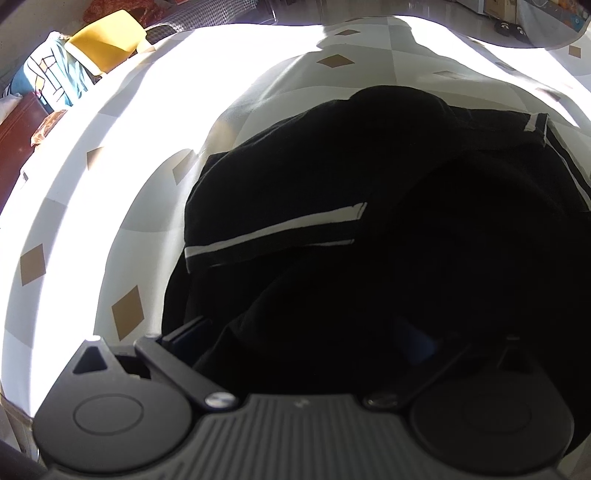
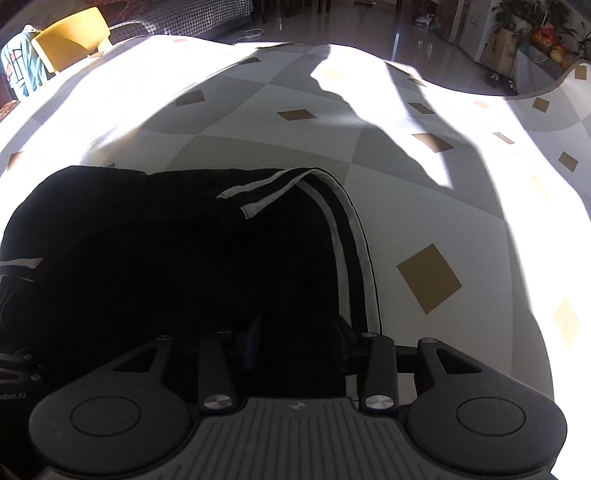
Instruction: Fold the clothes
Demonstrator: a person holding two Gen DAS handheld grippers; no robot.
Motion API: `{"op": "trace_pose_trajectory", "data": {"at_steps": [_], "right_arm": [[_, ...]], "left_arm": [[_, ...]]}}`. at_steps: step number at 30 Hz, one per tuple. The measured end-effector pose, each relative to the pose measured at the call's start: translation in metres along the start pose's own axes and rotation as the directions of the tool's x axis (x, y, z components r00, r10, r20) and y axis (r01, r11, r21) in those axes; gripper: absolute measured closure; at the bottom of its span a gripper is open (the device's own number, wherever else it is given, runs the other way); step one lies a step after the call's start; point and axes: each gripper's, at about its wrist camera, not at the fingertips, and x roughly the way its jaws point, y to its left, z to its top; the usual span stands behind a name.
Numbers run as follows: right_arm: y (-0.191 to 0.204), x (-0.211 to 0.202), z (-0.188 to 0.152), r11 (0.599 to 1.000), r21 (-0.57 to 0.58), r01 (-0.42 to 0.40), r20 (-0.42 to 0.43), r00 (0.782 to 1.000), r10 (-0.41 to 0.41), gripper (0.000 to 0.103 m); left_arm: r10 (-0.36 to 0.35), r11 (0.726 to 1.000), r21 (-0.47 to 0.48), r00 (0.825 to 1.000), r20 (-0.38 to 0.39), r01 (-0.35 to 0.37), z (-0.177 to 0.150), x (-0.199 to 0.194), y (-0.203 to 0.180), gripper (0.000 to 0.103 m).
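Black ribbed gripper housings fill the bottom of both wrist views. Between the left gripper's [image 1: 301, 345] widely spread fingers lies dark cloth, though shadow hides whether the pads press it. On the right gripper [image 2: 297, 338] the jaws stand partly apart over the fabric, apparently not pinching it. That black garment with white side stripes [image 2: 177, 236] lies bunched on the white tablecloth with tan diamonds [image 2: 428, 277], with a yellow chair [image 2: 70, 35] beyond.

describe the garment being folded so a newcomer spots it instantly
Start at the table covered by a pale cloth with tan diamonds. On its near part lies the black garment, the only clothing there. White stripes along its edges set it apart.
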Motion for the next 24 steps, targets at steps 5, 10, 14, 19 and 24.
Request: {"op": "trace_pose_trajectory", "data": {"at_steps": [5,10,14,19,24], "right_arm": [[0.003,-0.003,-0.005,1.0,-0.021,0.015,-0.011,1.0,-0.015,0.066],[0.002,-0.007,-0.014,1.0,-0.011,0.016,-0.043,0.999,-0.017,0.065],[0.003,-0.012,-0.022,0.999,-0.02,0.026,-0.043,0.999,-0.027,0.065],[0.0,-0.016,-0.029,1.0,0.005,0.02,-0.054,0.998,-0.019,0.065],[-0.001,-0.021,-0.038,1.0,0.019,0.018,-0.067,0.998,-0.016,0.065]], "left_arm": [[-0.024,1.0,-0.016,1.0,-0.011,0.024,-0.01,-0.004,0.008,0.0],[-0.028,1.0,-0.012,1.0,-0.009,0.027,-0.021,-0.01,0.012,0.0],[-0.028,1.0,-0.007,1.0,-0.013,0.028,-0.029,-0.015,0.015,0.0],[-0.031,1.0,-0.002,0.999,-0.016,0.031,-0.039,-0.022,0.02,0.0],[-0.036,0.999,0.001,0.999,-0.024,0.036,-0.048,-0.028,0.026,0.0]]}}
